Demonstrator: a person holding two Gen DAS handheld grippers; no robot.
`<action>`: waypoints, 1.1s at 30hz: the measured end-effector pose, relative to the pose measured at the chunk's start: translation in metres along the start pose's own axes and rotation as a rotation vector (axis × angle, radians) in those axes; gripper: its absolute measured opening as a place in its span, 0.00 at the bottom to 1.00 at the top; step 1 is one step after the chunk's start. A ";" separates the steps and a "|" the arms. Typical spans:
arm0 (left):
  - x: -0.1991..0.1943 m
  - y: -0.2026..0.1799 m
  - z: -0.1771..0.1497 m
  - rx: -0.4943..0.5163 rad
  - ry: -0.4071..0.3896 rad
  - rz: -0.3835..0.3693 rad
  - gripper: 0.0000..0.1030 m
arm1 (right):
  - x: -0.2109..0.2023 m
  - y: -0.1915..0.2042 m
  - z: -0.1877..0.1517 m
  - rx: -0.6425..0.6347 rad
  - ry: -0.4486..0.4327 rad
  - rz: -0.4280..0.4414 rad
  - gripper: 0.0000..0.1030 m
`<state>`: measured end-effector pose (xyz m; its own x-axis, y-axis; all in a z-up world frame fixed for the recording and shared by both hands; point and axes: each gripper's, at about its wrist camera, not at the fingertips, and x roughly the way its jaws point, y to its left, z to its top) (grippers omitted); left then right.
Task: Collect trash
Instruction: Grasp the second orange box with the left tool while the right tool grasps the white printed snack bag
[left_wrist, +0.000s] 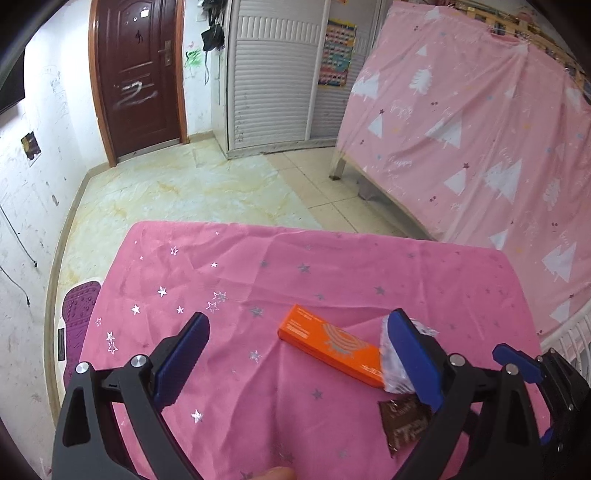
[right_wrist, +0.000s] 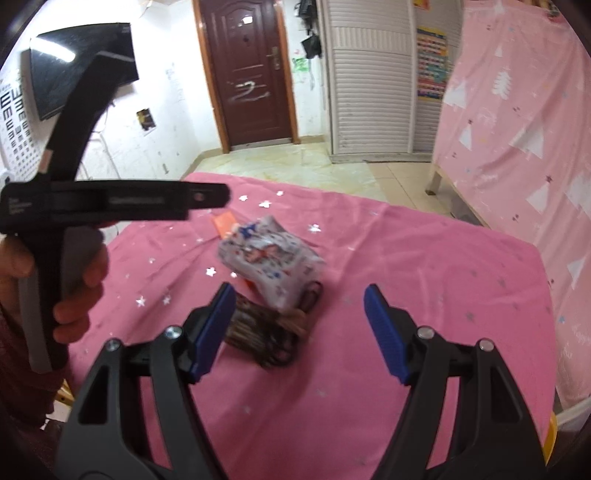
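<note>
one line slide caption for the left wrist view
Open left gripper above pink star-print tablecloth, near flat orange cardboard box.

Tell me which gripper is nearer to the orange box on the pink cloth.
Left. The left gripper is open right over the orange box, which lies between its fingers. The right gripper is open further back, with the silvery wrapper hiding most of the box.
</note>
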<state>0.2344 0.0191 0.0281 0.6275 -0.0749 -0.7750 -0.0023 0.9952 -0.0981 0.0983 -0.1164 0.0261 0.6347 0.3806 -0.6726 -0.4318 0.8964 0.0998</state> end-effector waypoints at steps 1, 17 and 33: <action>0.003 0.002 0.001 -0.004 0.003 0.001 0.88 | 0.004 0.004 0.002 -0.015 0.004 0.006 0.67; 0.016 0.017 0.000 -0.059 0.044 -0.018 0.88 | 0.038 0.017 0.016 -0.061 0.060 0.008 0.44; 0.021 -0.024 -0.010 -0.055 0.124 0.042 0.88 | 0.003 -0.052 0.019 0.107 -0.058 -0.111 0.21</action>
<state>0.2396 -0.0074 0.0082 0.5247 -0.0436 -0.8502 -0.0712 0.9929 -0.0948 0.1348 -0.1576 0.0331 0.7121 0.2873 -0.6405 -0.2879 0.9517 0.1068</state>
